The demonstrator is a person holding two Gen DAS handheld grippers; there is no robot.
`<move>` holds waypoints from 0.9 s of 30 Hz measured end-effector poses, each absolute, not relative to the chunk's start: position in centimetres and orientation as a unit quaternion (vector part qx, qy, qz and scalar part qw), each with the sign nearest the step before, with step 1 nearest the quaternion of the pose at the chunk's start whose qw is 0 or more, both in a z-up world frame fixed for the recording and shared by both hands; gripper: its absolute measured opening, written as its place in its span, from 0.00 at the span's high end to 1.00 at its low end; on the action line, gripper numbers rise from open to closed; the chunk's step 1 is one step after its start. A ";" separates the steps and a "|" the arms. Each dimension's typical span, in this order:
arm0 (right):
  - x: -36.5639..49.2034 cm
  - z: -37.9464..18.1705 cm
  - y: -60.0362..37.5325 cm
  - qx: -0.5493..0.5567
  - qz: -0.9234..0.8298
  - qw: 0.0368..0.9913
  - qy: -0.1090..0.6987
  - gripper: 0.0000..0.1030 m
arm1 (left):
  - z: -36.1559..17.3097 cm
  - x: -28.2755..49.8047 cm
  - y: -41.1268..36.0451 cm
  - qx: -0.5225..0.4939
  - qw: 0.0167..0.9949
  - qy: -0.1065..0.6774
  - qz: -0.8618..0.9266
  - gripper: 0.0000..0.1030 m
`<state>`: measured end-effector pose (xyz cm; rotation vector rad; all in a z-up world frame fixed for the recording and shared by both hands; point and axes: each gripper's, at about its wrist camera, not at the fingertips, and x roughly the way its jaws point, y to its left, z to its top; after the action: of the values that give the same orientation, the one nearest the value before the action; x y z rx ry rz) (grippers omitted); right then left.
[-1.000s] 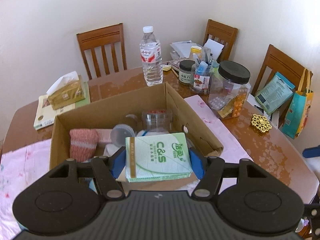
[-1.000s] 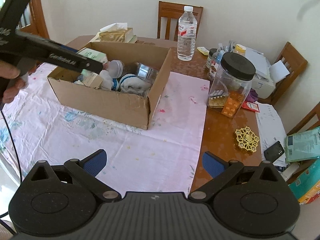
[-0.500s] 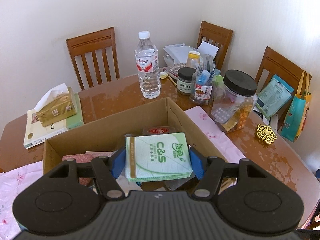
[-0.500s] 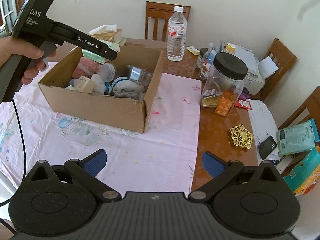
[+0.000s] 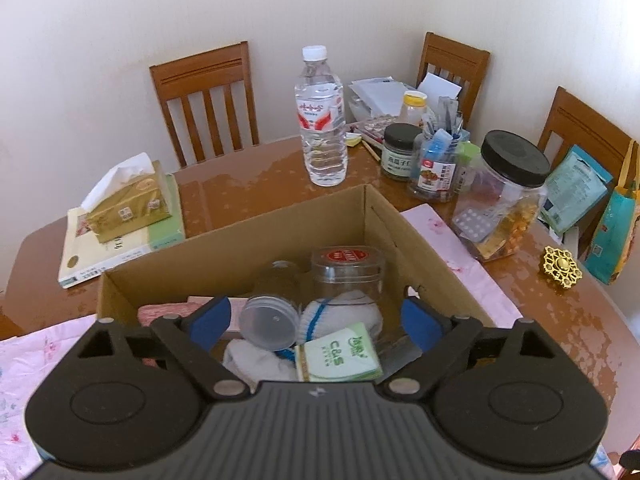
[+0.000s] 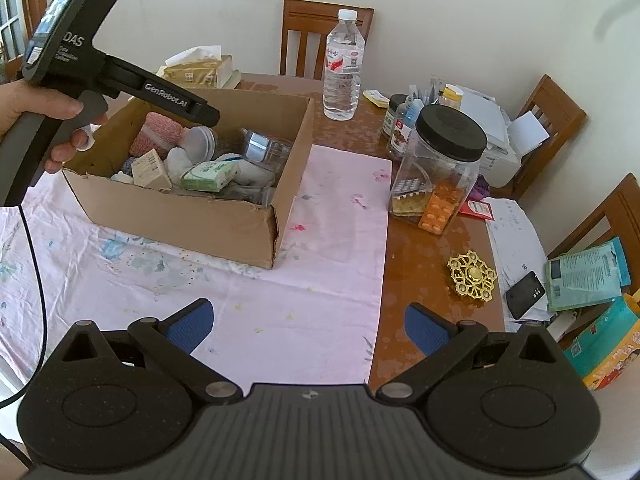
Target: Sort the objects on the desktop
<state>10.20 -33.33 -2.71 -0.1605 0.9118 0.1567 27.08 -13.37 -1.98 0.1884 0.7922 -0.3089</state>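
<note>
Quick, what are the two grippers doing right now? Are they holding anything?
Left gripper: open, holding nothing; the green tissue pack lies loose in the cardboard box below it.
Right gripper: open, empty, above the pink cloth.

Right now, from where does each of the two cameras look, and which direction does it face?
Left wrist: sits on the left gripper, above the cardboard box, looking down into it and toward the wall; open jaws show.
Right wrist: sits on the right gripper, low over the pink cloth, facing across the table; open jaws show, plus the hand holding the left gripper.
Shared: box, water bottle, black-lidded jar, green tissue pack.
</note>
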 end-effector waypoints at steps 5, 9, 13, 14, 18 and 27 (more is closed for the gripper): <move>10.4 -2.5 -33.3 -0.077 0.090 0.892 0.435 0.00 | -1.2 25.5 -12.6 0.089 0.912 0.378 -0.133 0.06; 10.6 -2.4 -33.1 -0.075 0.103 0.892 0.433 0.00 | -1.0 23.6 -11.6 0.082 0.917 0.374 -0.112 0.05; 10.8 -2.3 -32.8 -0.073 0.117 0.891 0.432 0.00 | -1.4 21.8 -10.4 0.060 0.918 0.382 -0.092 0.05; 10.9 -2.3 -32.7 -0.074 0.119 0.891 0.432 0.00 | -1.6 21.4 -10.2 0.055 0.918 0.384 -0.084 0.05; 11.2 -2.3 -32.2 -0.080 0.128 0.890 0.431 0.00 | -2.6 19.5 -9.4 0.048 0.917 0.393 -0.054 0.04; 12.0 -2.0 -30.9 -0.089 0.137 0.887 0.432 0.00 | -5.1 15.7 -8.8 0.057 0.913 0.403 0.005 0.04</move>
<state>12.01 -30.85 -2.01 -0.1860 0.8972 0.2850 15.66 -8.78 -5.14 0.1183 0.8300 0.0109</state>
